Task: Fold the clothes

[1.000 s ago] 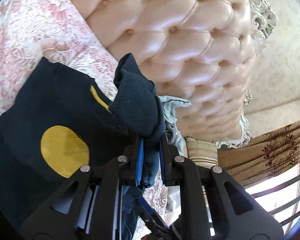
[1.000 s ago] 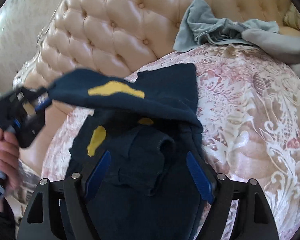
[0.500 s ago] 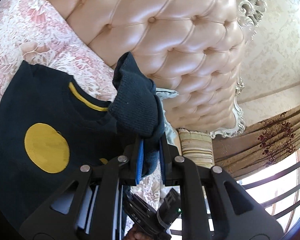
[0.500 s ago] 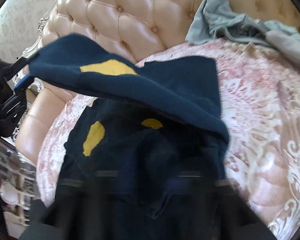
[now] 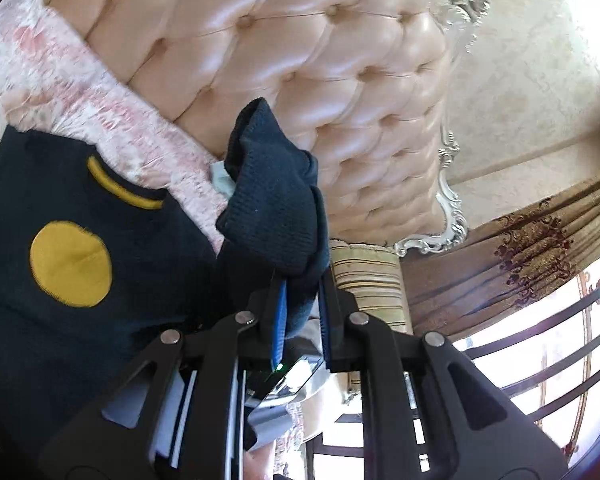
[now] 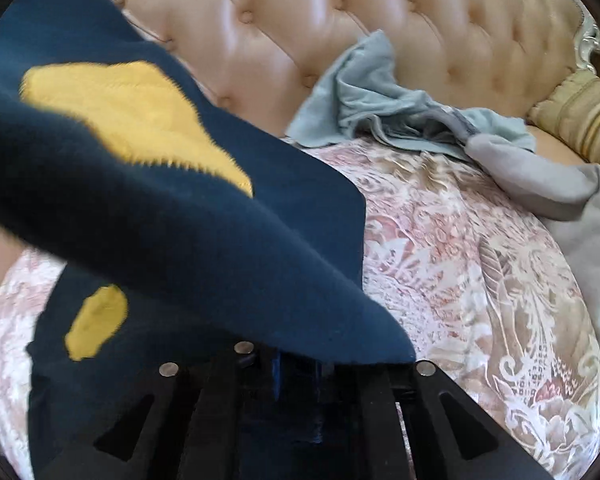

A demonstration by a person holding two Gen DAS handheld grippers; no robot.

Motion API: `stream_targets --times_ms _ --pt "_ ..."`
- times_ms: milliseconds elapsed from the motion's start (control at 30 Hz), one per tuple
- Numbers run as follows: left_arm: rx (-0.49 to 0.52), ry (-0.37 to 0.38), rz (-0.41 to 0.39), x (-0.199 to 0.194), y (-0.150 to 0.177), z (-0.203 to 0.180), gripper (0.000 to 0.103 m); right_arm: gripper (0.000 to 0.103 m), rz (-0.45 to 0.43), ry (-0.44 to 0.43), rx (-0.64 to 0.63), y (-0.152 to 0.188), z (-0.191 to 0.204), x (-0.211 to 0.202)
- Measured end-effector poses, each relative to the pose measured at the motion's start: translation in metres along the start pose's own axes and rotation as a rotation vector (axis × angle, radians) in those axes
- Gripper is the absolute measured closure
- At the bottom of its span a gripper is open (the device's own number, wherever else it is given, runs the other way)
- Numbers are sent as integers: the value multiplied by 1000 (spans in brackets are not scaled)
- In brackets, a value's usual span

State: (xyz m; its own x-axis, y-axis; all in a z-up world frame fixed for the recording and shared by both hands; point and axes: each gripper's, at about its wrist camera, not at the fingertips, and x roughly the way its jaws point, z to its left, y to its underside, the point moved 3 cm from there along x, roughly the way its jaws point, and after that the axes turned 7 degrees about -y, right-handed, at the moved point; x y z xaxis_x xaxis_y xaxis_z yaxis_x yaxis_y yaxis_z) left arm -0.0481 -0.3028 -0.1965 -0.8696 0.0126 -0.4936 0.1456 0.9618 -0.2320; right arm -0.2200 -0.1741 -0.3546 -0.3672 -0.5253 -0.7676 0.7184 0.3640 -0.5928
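Count: one navy sweater (image 6: 204,240) with yellow patches; two other garments, one pale blue-grey (image 6: 380,100) and one grey (image 6: 548,184), heaped at 1 to 2 o'clock in the right wrist view against the headboard (image 6: 340,20). One striped bolster (image 5: 368,284). Two grippers.

Sweater lies on the floral bedspread (image 6: 480,280), body at 9 o'clock in the left wrist view, part of it lifted off the bed.

Left gripper (image 5: 302,312): jaws nearly together, clamped on a bunched ribbed end of the sweater, which stands up from the blue pads toward 12 o'clock in front of the tufted headboard.

Right gripper (image 6: 298,372): jaws have just been closing, from wide to a narrow gap, easing back a shade at the end. Navy fabric sits between the pads and drapes over the fingertips; the pads are mostly hidden, yet it reads as pinched on the sweater. A raised fold with a large yellow patch sweeps from 10 o'clock down to the gripper.
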Motion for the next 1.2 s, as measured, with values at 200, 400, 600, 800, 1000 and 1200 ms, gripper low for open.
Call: stream_targets --times_ms 200,400,600,800,1000,1200 --pt "-41 -48 -35 -17 0 34 87 54 70 -112 88 8 -5 -8" --pt "-51 -121 -73 -34 2 73 87 21 19 -208 134 43 -20 -75" --pt "-28 -260 -96 -32 9 126 87 21 -59 -230 264 49 -62 -90" --pt "55 -330 -95 -17 17 159 86 21 -111 -348 204 3 -36 -70" --pt "1 -360 -41 -8 15 193 73 21 80 -268 170 -2 -26 -6" --pt "13 -370 -31 -33 21 198 62 21 81 -257 142 12 -29 -3"
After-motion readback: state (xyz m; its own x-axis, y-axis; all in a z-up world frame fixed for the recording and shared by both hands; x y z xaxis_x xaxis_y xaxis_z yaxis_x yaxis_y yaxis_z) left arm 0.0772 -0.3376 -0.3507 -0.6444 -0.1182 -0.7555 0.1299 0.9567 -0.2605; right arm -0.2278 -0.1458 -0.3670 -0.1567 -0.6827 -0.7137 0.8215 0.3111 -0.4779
